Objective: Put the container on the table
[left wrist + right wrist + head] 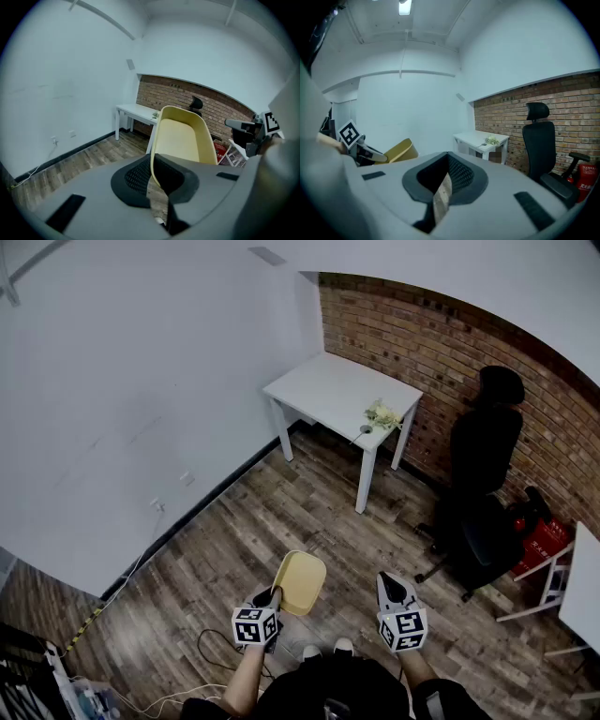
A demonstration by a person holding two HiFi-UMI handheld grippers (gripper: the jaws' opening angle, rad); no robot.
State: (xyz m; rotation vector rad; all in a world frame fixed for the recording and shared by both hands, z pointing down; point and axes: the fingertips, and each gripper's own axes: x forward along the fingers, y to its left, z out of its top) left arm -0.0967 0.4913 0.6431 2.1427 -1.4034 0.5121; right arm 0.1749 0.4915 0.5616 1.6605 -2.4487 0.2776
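A pale yellow container (300,582) hangs above the wood floor, and my left gripper (274,596) is shut on its near rim. The left gripper view shows the container (180,140) standing up from between the jaws, its hollow facing the camera. My right gripper (389,589) is held level beside it to the right, shut, with nothing in it. In the right gripper view only a thin slit shows at that gripper (446,180). The white table (342,390) stands well ahead against the brick wall, with a small greenish bundle (382,414) near its right corner.
A black office chair (483,484) stands right of the table, with a red item (548,540) beside it. Another white tabletop (583,587) reaches in from the right edge. A cable (211,652) lies on the floor by my left side.
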